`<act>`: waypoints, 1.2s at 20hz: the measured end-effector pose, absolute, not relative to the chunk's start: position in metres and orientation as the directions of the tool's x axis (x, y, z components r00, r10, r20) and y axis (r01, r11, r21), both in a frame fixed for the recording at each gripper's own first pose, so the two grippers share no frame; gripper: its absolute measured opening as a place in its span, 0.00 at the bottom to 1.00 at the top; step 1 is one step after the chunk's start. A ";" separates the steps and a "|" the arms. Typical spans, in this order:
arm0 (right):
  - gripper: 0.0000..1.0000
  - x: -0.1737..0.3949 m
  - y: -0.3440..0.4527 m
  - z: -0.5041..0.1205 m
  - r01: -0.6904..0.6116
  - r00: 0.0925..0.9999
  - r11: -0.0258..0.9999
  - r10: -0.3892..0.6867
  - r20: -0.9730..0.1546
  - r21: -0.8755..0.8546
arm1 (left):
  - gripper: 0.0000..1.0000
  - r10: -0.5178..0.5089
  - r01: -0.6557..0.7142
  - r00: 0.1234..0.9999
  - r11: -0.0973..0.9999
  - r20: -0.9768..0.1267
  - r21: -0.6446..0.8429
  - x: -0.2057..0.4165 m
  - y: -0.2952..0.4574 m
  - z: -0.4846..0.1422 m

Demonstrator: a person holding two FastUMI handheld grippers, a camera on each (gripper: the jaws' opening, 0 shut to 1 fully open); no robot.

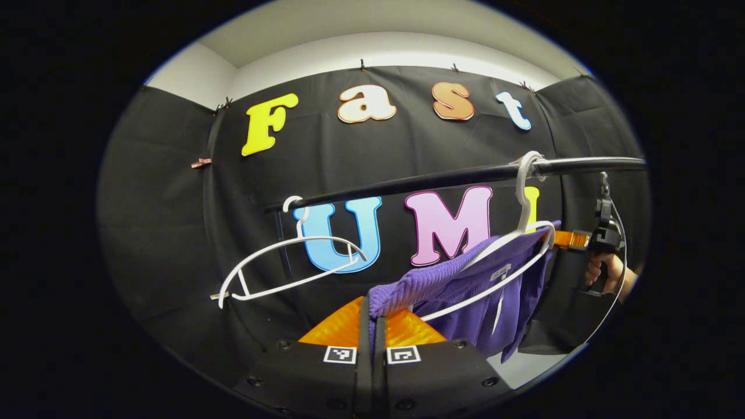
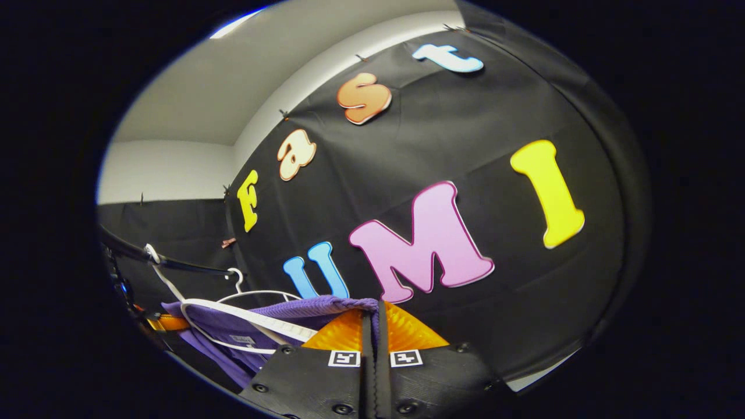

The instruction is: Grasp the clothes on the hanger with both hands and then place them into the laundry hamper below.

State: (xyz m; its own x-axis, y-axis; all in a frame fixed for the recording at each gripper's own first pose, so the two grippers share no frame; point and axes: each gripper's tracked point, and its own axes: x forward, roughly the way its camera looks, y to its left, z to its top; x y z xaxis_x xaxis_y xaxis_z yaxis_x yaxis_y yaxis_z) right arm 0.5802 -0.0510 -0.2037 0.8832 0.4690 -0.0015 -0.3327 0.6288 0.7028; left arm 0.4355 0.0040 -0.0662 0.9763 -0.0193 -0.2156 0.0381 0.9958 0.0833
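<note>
Both grippers are pinched tight on the purple shirt [image 1: 465, 291], which hangs on a white hanger [image 1: 512, 256] from the rail [image 1: 442, 177]. The left gripper [image 1: 372, 326] clamps one shoulder, the right gripper [image 2: 375, 326] the other. The shirt's long axis runs shoulder to shoulder between them, hem pointing down; neither hand is nearer. I'd guess it must slide off the hanger next.

Left tool [image 1: 372, 331] and right tool [image 2: 375, 331] are both clamped tight, raised level.
</note>
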 end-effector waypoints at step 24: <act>0.04 0.364 0.050 -0.320 -0.266 0.766 0.676 0.581 -0.274 0.688 | 0.05 0.026 -0.036 0.839 0.999 -0.544 -0.007 0.336 0.039 -0.267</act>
State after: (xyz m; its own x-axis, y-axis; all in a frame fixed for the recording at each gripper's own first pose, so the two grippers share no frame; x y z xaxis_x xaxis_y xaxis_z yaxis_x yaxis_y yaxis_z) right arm 0.3643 0.0502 -0.3203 0.7663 0.5809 -0.2744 -0.2660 0.6756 0.6876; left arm 0.3363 0.0385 -0.2674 0.8387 0.0264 -0.5440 -0.0359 0.9993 -0.0068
